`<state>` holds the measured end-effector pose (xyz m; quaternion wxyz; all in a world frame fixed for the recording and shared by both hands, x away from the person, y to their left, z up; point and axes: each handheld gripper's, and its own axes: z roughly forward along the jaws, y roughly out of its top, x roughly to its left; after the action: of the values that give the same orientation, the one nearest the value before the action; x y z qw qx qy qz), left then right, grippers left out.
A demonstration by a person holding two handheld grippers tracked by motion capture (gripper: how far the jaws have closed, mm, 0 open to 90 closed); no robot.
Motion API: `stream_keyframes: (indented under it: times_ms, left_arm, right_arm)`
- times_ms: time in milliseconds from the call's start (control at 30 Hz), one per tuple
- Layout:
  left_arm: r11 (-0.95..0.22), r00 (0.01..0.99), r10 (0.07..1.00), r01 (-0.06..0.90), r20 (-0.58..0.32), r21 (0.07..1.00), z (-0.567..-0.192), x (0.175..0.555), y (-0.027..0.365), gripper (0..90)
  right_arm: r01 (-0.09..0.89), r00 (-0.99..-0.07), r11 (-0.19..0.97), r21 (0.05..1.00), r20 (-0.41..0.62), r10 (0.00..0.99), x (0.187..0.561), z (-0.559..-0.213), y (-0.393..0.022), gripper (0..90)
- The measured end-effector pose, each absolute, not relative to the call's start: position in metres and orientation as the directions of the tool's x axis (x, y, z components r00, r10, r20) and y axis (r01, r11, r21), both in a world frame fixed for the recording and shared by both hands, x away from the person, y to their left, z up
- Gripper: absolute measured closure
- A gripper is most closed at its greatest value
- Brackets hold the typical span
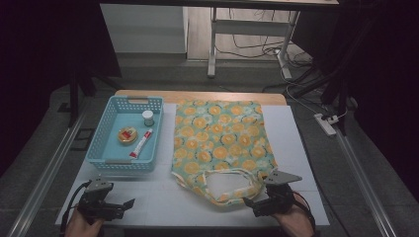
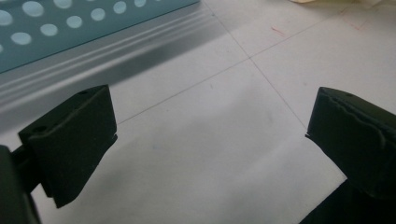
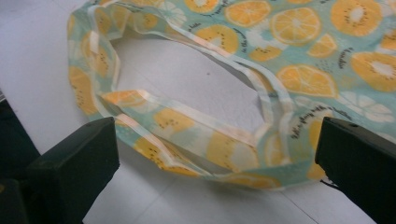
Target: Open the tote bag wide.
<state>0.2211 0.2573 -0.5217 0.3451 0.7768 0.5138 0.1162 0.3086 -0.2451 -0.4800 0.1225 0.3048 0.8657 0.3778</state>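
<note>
— Dark room all round, cables on the floor behind, and one lit white desk (image 1: pixel 301 148). What's laid out on it?

— A blue basket (image 1: pixel 100 141) sits toward the left edge, and a fruit-print bag (image 1: pixel 222 143) lies flat down the middle. The bag's opening and handles (image 3: pixel 187 126) face the near edge — I'd judge that's so the person can reach them without stretching across.

— And the basket?

— It holds a round tin (image 1: pixel 127 135), a red-and-white tube (image 1: pixel 141 143) and a small white-capped jar (image 1: pixel 147 117), all loose on its floor. They look ready to be moved into the bag, though that's my reading.

— Where are the grippers?

— Both at the near edge. The left gripper (image 1: pixel 127 203) rests near the near-left corner, just in front of the basket; in its own view the jaws stand wide apart over bare desk, with the basket's wall close ahead. The right gripper (image 1: pixel 248 201) is at the bag's near right corner, jaws spread too, pinching nothing.

— Why there?

— In the right gripper view the handle loop lies between the jaws and just ahead — well lined up to nip the fabric and lift the mouth open. The cloth is limp, so it may sag unless held.
</note>
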Motion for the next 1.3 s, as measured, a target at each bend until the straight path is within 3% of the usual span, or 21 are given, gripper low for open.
stream_keyframes:
  times_ms: [433,867,1233,1300]
  left_arm:
    - [-0.212,0.468,0.849,0.728,-0.247,0.652,-0.524,0.225,0.264,1.0]
    - [-0.222,0.478,0.843,0.724,-0.244,0.653,-0.524,0.224,0.263,0.3]
    - [-0.229,0.481,0.843,0.726,-0.241,0.649,-0.524,0.225,0.262,0.7]
    - [-0.232,0.482,0.842,0.727,-0.24,0.646,-0.524,0.225,0.262,0.8]
  right_arm:
    - [0.394,-0.832,0.593,0.702,0.0,0.554,0.306,-0.478,-0.218,0.0]
    - [0.368,-0.891,0.656,0.659,0.049,0.451,0.295,-0.487,-0.192,0.0]
    - [0.327,-0.925,0.712,0.621,0.055,0.377,0.289,-0.495,-0.184,26.7]
    - [0.326,-0.927,0.733,0.597,0.051,0.371,0.29,-0.497,-0.183,36.8]
